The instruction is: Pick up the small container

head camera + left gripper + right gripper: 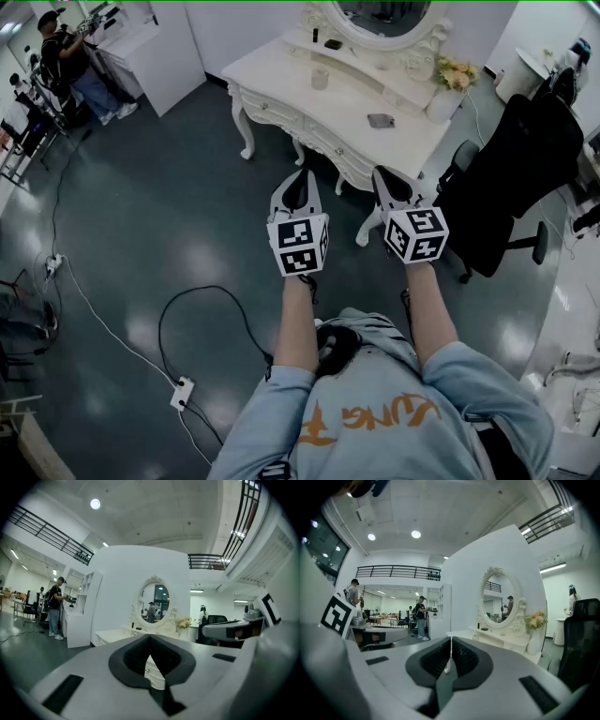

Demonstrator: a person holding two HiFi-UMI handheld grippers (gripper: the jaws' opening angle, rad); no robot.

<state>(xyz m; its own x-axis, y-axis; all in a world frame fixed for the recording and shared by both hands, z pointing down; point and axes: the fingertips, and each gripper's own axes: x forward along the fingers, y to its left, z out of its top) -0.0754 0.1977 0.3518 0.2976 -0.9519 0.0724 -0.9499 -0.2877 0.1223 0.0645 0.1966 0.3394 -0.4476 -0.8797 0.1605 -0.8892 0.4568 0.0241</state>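
A dark glossy floor (pixel 159 197) filled most of the head view, and a white ornate dressing table (pixel 349 105) stood at upper centre below an oval mirror (pixel 384 13). The small container (pixel 320 79), a pale cup-like pot, stood toward the back of the tabletop, well apart from both grippers. The left gripper (pixel 296 176) and right gripper (pixel 386 174) hung side by side mid-frame, each with its jaws pressed together on nothing. The pot looked light, rigid and probably smooth. Gripping it gently across its sides, about mid-height, seemed safest, since it could tip.
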